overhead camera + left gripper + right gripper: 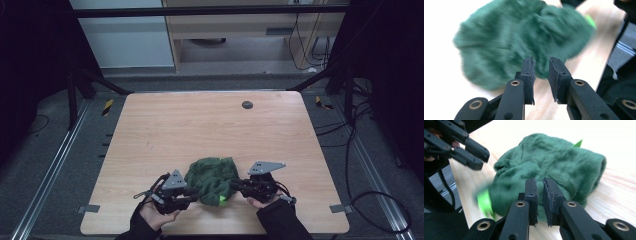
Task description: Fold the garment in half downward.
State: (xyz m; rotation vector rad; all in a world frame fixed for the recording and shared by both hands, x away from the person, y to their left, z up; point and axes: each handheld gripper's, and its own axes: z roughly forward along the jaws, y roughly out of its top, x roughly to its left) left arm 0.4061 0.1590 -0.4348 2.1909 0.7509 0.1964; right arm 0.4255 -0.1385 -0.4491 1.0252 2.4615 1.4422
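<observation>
Loosely heaped, the green cloth point(212, 178) lies on the table point(200, 125) near its front edge, between the 2 grippers. The left gripper point(541, 72) and right gripper point(540, 195) flank it, jaws slightly parted with nothing pinched, seemingly poised to grasp opposite edges.

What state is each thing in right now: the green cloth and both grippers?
green cloth: crumpled in a heap on the table, between the grippers, held by neither.
left gripper: jaws slightly apart, nothing between the pads.
right gripper: jaws narrowly apart, not clamped on the cloth.
</observation>
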